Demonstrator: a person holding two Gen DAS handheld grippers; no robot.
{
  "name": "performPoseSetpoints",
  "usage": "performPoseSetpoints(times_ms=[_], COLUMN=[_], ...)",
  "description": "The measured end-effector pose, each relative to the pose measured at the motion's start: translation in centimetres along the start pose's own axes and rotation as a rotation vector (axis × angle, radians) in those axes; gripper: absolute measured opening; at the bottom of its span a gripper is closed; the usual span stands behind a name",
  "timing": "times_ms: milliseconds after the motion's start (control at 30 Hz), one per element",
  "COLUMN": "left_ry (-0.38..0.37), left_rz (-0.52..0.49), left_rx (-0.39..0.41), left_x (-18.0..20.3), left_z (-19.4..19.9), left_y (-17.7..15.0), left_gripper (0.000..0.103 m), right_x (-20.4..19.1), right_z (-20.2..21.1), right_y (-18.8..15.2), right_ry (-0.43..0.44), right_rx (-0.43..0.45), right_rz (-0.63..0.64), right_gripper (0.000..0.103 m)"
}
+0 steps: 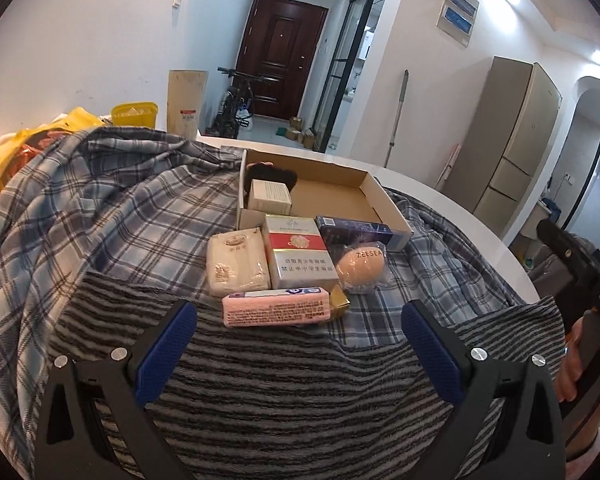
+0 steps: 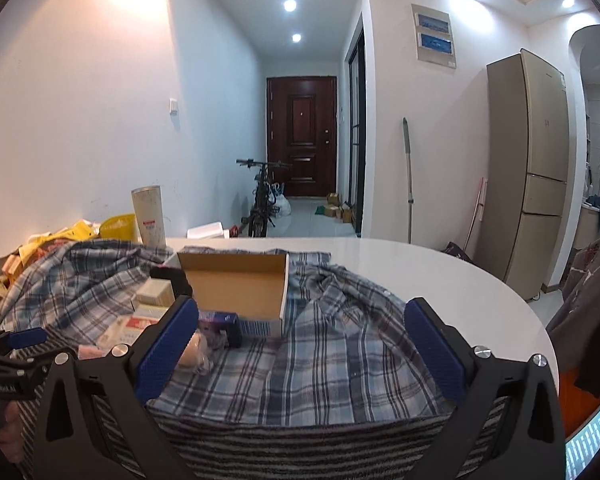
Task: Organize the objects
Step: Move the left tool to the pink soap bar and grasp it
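Near the table's front edge, you're hovering both tongs released, left gripper (image 1: 296,344) facing the pink packet (image 1: 275,307) just short of the cardboard box (image 1: 388,216), right gripper (image 2: 300,344) idling; straddle its short sides squarely.

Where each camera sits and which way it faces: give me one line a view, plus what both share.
Left wrist: on the left gripper, facing the pink pack, egg and box; own blue fingers open, right gripper at the right edge.
Right wrist: on the right gripper, further right, facing plaid cloth and the box; left gripper at the left edge.
Shared: box, egg, cloth, door.
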State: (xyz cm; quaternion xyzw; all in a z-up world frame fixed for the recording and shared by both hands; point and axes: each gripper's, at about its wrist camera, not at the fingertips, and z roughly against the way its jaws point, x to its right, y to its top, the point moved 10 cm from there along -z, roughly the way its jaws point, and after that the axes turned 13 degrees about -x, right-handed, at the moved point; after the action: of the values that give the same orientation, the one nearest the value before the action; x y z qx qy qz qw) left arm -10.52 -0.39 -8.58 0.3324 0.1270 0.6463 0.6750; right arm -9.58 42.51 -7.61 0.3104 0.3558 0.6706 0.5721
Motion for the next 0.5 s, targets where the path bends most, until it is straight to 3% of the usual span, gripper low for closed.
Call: performPoseSetpoints(times_ms=[167,233,267,333,500], left_ry=[-0.014,0.032,0.020,-0.073,-0.059], left_rz=[0.025,0.046,0.060,0.094,0.146], left_rx=[-0.025,-0.047,-0.068,-0.114,-0.195], left_x=[-0.4,-1.3,-1.5,-1.4,-2.5], left_z=[-1.3,-2.5,-3.0,-3.6,-5.5], left_y=[0.4,0.6,0.6,0.5,0.0], left_gripper=[0.103,0.103,0.103,0.103,0.100], right_x=[-0.5,-0.6,-0.7,-0.9,-1.7], right_z=[-0.5,-0.5,-0.6,-0.6,-0.6], right_y=[-0.6,-0.7,-0.8,-0.8,-1.0], right_ry=[0.018,0.016,0.017,0.024,0.045], right_rx=[-0.019,-0.017,-0.020,-0.028,-0.030], right_rz=[0.014,0.020,0.023,0.030,0.040], right_gripper=[0.103,0.103,0.103,0.103,0.103])
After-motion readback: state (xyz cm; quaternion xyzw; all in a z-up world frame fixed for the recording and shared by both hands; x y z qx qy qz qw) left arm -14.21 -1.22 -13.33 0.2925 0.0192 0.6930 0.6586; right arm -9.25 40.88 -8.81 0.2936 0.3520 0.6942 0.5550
